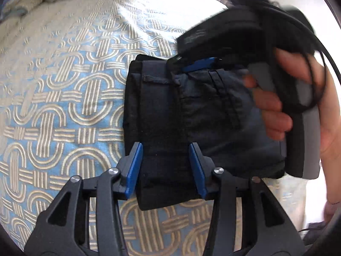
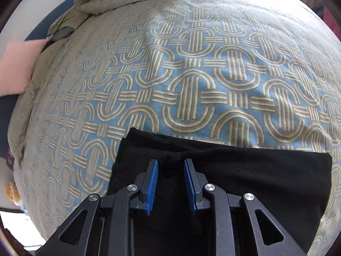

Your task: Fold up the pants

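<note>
No text, brand, number or sign can be read in either view. The only hint of marking is a faint, blurred pale patch on the black body of the right gripper point(image 1: 199, 63), seen ahead of and to the right of the left jaws in the left wrist view; its characters cannot be made out.

Bright daylight, far glare; fisheye bending edges; right hand point(image 1: 283, 98) motion-blurred.

1 pants point(image 1: 181, 111), 2 grippers: left point(image 1: 166, 168), right point(image 2: 170, 183); 1 bedspread point(image 2: 191, 74)
</note>
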Motion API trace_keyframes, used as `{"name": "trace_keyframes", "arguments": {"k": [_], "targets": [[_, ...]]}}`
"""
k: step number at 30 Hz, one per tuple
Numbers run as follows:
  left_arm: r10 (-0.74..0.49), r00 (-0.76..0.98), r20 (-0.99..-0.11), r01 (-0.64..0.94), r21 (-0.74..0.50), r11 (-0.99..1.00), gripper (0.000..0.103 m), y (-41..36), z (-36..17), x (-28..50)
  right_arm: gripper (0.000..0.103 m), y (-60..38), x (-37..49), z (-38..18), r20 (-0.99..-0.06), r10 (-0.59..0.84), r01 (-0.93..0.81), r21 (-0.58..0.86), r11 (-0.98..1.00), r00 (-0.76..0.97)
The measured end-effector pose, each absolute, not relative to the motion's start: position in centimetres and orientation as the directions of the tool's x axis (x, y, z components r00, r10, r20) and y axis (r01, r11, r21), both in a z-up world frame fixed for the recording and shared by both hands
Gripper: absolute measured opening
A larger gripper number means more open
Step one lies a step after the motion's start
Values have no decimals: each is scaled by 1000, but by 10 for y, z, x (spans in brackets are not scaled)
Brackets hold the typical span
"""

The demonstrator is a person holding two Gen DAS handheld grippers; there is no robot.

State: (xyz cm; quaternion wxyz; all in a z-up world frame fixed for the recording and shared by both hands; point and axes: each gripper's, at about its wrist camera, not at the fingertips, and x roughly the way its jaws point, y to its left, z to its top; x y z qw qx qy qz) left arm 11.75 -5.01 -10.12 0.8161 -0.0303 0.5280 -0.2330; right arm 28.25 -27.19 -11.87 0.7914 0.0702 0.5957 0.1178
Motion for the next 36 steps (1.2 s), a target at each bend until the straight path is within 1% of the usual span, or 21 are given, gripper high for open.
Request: {"name": "trace_keyframes", "arguments": {"k": [2,4,5,7,9,10,12,15,19,21,24,25,27,28,29,30,31,32,33,34,36], "targets": [[-483,313,-817,309,-394,866,50,-33,-94,125,25,-280,272,-105,-900,336,-126,312,942,279],[-485,343,-805,256,-417,872,49,-19,-88,135,26,-286,259,-96,-884,374,-148,345,927,280],[-486,355,-799,234,-427,873,48,-12,-85,142,26,-290,251,-91,-882,381,-159,349,923,276],[-531,347,-773,198,-492,847,48,2,-82,157,26,-293,234,-88,-891,368,-186,326,927,267],[-588,329,-739,163,-569,806,35,13,-82,174,26,-298,218,-88,-898,355,-215,305,928,261],[-600,319,-734,168,-579,798,20,14,-83,180,26,-299,212,-91,-905,344,-224,291,930,251],[-601,288,-745,182,-574,799,8,11,-86,191,26,-298,208,-96,-915,331,-234,278,932,230],[-590,248,-769,196,-556,808,7,6,-93,199,27,-306,186,-117,-915,344,-198,305,931,209],[-583,216,-783,227,-540,810,7,-2,-97,197,27,-319,145,-116,-875,365,-172,325,930,319],[-586,204,-784,233,-543,807,7,-5,-97,191,28,-321,133,-111,-875,358,-185,313,932,325],[-600,190,-777,250,-553,795,7,-12,-98,185,28,-319,142,-100,-898,353,-206,305,930,263],[-608,182,-772,263,-558,787,7,-15,-98,182,28,-319,151,-95,-897,372,-205,328,922,240],[-626,151,-765,307,-566,765,7,-27,-99,174,29,-319,167,-83,-873,421,-198,380,903,246],[-632,137,-763,328,-567,755,7,-32,-99,168,31,-320,174,-78,-866,426,-189,387,903,261],[-639,126,-759,342,-571,746,7,-37,-99,164,40,-318,182,-73,-863,425,-180,388,904,274],[-652,111,-750,357,-582,731,7,-42,-99,159,52,-317,192,-68,-860,421,-168,388,906,289],[-667,97,-739,365,-597,714,7,-46,-99,154,56,-316,201,-65,-859,419,-161,387,908,295],[-694,81,-716,368,-625,688,7,-50,-99,148,58,-312,212,-62,-866,407,-153,378,913,290],[-713,76,-698,368,-645,670,7,-49,-97,145,58,-308,219,-62,-874,395,-149,367,918,282],[-750,68,-658,370,-682,631,7,-50,-93,138,58,-305,225,-61,-881,386,-146,359,922,274],[-793,49,-607,391,-719,574,7,-56,-87,124,58,-294,241,-60,-894,376,-146,350,925,244]]}}
